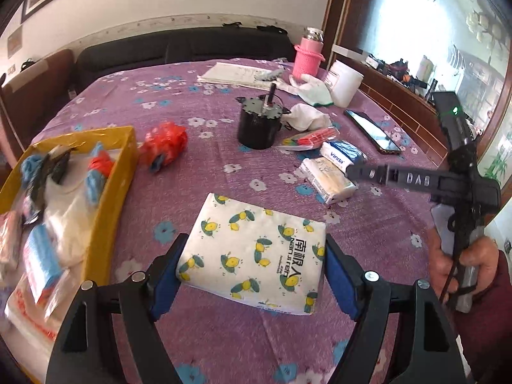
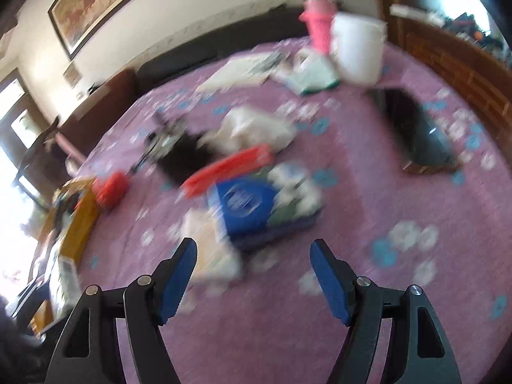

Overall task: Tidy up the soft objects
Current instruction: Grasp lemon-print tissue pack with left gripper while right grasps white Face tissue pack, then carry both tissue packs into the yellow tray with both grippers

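On a purple flowered tablecloth, the left gripper holds a white tissue pack printed with lemons, its blue pads pressed against the pack's two sides. A yellow tray of soft bags and packets sits to the left. The right gripper hangs with its jaws apart and nothing between them, just short of a blurred blue tissue packet.

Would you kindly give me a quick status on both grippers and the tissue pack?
Left gripper jaws clamped on tissue pack, above the cloth. Right gripper open, empty, over blue pack. Yellow tray to the left, path clear.
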A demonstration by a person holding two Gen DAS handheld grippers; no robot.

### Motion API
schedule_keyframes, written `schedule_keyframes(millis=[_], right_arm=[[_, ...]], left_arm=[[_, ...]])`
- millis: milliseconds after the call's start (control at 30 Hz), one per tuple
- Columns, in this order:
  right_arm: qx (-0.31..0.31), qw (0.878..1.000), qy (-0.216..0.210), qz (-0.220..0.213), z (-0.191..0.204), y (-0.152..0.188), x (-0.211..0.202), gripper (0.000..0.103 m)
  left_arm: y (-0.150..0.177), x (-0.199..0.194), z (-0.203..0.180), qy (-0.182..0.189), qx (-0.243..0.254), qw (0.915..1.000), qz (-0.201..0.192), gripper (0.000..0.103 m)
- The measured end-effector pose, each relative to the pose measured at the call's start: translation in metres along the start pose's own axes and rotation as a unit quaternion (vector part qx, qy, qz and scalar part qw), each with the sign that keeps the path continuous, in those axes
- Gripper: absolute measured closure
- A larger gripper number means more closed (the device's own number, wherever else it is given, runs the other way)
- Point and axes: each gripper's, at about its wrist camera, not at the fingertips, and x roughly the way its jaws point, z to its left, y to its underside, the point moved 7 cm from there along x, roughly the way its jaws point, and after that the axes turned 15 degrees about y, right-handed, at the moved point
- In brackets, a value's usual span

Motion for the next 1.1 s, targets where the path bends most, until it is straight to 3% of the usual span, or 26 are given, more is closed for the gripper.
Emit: schedule_keyframes(millis=[100,333,467,767,967,1100], right_arm=[[-0.02,0.999,0.008,0.026,0.021,0.008,0.012,0.026],[-0.064,0.995,0.074,0.017,0.052,0.001,0.025,0.026],[-0.072,0.992,0.099,0.01,0.053,0.001,0.024,0.054],[-0.077,0.996,0.034,0.015,0.069,0.015,-0.006,0.055],[-0.105,0.994,-0.024,-0.012,0.114,0.017,-0.037,0.055],[-0.128,0.991,-0.045,-0.023,0.142,0.021,-0.051,0.054]], left_arm=[[0.005,-0.012,0.006,0.005,-0.019,0.9998,-0.009,0.024],[0.018,-0.063,0.036,-0.008,-0.061,0.997,-0.047,0.024],[0.029,-0.094,0.06,-0.028,-0.09,0.993,-0.071,0.024],[0.052,-0.159,0.119,-0.109,-0.135,0.9793,-0.104,0.024],[0.072,-0.167,0.155,-0.146,-0.181,0.9685,-0.087,0.024],[0.078,-0.162,0.169,-0.178,-0.183,0.9651,-0.057,0.024]])
